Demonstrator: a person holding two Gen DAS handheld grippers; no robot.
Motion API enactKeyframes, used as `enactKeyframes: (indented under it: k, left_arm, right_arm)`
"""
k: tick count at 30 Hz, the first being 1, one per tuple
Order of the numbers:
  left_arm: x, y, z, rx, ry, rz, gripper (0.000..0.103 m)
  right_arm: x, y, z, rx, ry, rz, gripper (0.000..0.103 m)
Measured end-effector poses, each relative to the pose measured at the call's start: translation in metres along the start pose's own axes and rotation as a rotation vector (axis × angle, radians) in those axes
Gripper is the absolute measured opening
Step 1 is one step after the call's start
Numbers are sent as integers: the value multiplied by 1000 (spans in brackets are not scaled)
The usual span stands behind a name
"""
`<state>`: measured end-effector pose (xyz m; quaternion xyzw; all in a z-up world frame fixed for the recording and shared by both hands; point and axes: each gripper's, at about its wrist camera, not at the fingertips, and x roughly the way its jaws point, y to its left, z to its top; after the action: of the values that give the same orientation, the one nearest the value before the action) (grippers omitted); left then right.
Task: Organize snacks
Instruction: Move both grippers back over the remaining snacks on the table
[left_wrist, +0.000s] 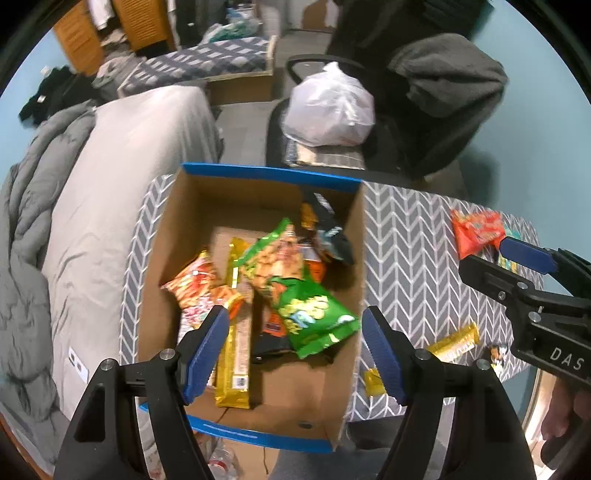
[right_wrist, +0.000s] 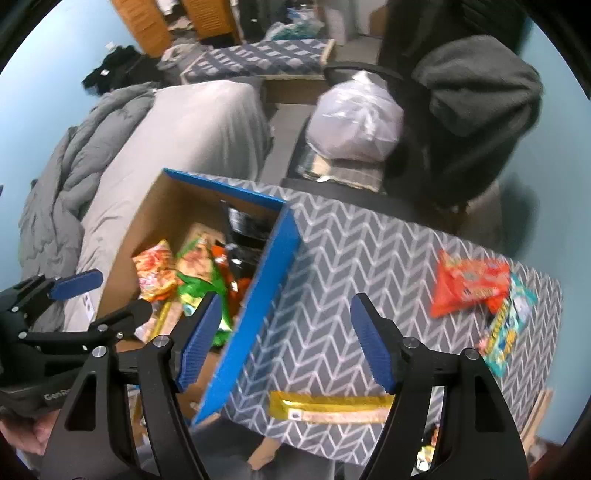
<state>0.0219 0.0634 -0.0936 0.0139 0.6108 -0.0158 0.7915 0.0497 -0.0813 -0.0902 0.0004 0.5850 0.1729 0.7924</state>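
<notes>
Most of the job looked done: the box (left_wrist: 258, 192) already held a heap of snacks, with the green bag (left_wrist: 314, 314) on top. Left out on the table (right_wrist: 332, 251) were the red pack (right_wrist: 469, 284), a teal pack (right_wrist: 513, 325) just beside it, and the gold bar (right_wrist: 332, 406). The left gripper (left_wrist: 295, 350) hung over the box, fingers spread, holding nothing. The right gripper (right_wrist: 288, 339) was spread and empty too, with the gold bar lying near its fingertips, not touching.
</notes>
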Motion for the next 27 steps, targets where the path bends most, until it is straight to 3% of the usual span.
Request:
enactKeyframes:
  k: [11,13,27]
  left_arm:
    - [8,-60,-2,154,14,-50,77]
    - [12,-72,-4,186,22,-58,82]
    - [46,-140,-23,408,86,-38,82]
  right_arm:
    - [-16,-63,-45,148,11,-63,75]
    - [-17,-75,-55,179,19,-73,75]
    - [-19,-163,-137,385,82,-148,77]
